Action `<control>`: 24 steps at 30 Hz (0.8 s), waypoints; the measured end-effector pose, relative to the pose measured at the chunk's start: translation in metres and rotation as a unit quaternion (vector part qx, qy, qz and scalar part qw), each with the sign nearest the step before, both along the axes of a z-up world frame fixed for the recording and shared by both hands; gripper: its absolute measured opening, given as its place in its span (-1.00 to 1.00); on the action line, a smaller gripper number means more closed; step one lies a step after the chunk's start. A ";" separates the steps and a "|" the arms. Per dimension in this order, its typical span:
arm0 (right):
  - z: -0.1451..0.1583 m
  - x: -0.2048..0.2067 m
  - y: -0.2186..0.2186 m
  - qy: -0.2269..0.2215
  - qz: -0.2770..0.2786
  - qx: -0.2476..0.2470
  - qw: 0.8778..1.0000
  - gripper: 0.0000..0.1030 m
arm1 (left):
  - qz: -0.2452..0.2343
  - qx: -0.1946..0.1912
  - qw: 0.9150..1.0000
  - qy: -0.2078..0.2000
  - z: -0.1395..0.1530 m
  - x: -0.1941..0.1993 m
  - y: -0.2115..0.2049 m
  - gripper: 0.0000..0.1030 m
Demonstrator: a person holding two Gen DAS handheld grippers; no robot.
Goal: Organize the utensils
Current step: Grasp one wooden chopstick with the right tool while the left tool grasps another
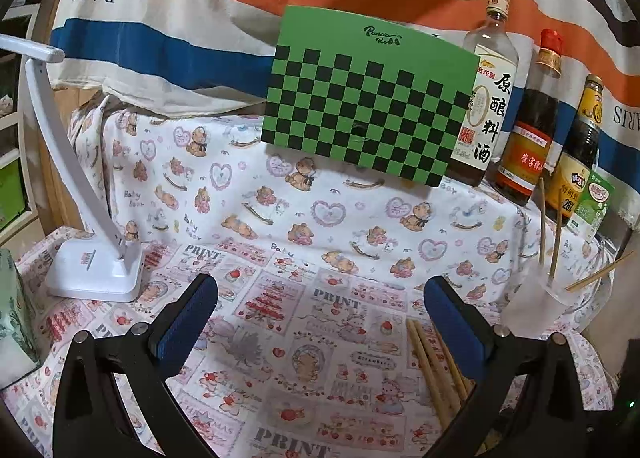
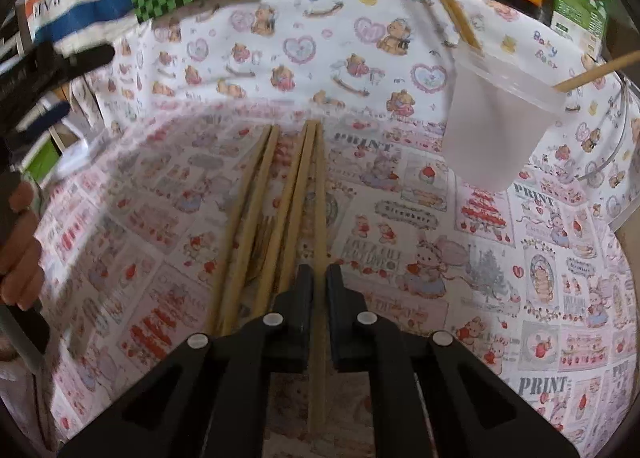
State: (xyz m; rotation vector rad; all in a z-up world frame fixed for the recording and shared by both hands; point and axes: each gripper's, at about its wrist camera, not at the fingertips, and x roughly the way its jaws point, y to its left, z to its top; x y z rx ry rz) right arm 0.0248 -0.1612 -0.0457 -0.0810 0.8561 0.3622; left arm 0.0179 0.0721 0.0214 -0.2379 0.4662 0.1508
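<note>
Your right tongs [image 2: 318, 278] sit at six o'clock in the right wrist view, closed on a single chopstick [image 2: 319, 194] that runs between the two fingers and straight on toward twelve o'clock. The other loose chopsticks [image 2: 256, 194] lie side by side on the bench [image 2: 520, 298] just to its left, fanning toward eleven o'clock. Farther out, at two o'clock, a frosted plastic cup [image 2: 496, 114] stands on the patterned cloth with chopsticks already leaning in it, one pointing to twelve, one to three. In the left wrist view your left tongs [image 1: 320, 314] stand wide open with nothing between the blue pads [image 1: 188, 322], and the loose chopsticks show beside the right finger at five o'clock. Beyond, a white desk lamp [image 1: 96, 266] stands at nine o'clock, a green checkered board [image 1: 360, 98] at twelve, and sauce bottles [image 1: 532, 126] at two.
</note>
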 end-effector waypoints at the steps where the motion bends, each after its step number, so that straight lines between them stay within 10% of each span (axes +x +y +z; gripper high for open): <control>1: 0.007 -0.005 -0.001 -0.022 0.002 0.008 1.000 -0.87 | 0.001 0.003 1.000 -0.001 0.000 -0.001 -0.001 0.99; 13: 0.059 -0.041 -0.019 -0.199 -0.008 0.078 0.977 -0.88 | 0.000 0.018 1.000 -0.007 0.002 -0.002 -0.004 0.99; 24: 0.065 -0.040 -0.028 -0.204 -0.021 0.094 0.974 -0.88 | -0.003 0.041 0.999 -0.001 -0.002 0.000 -0.013 0.99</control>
